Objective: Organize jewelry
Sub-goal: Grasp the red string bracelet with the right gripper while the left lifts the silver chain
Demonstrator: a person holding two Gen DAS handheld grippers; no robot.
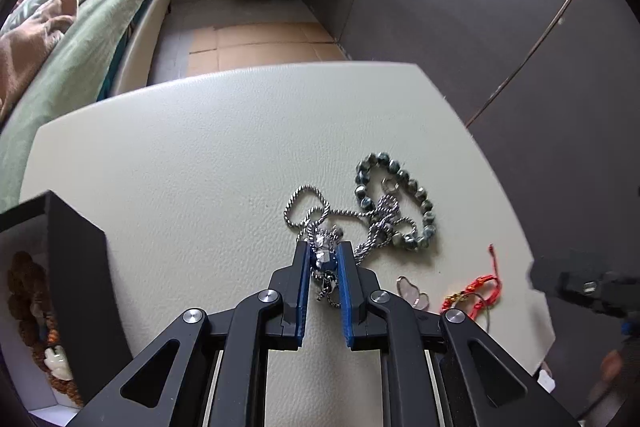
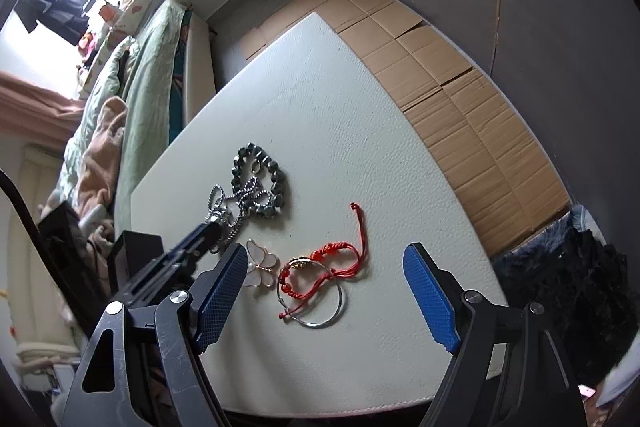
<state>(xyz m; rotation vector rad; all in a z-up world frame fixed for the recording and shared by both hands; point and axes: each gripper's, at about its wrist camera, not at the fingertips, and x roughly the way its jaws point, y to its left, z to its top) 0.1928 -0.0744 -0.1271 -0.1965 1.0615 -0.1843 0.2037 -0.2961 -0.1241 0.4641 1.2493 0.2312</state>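
left tongs pinching silver chain (pendant end)

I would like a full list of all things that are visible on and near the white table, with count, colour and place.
table: one, white, under everything
silver chain: one, tangled, table middle, its pendant between the left tongs
bead bracelet: one, dark green-grey, beside the chain, overlapped by it
butterfly piece: one, pale pink with a gold edge, near the red bracelet
red cord bracelet: one, lying over the ring
thin metal ring: one, silver
black box: one, left table edge, brown beads inside
left tongs: shut on the pendant
right tongs: open, above the red bracelet
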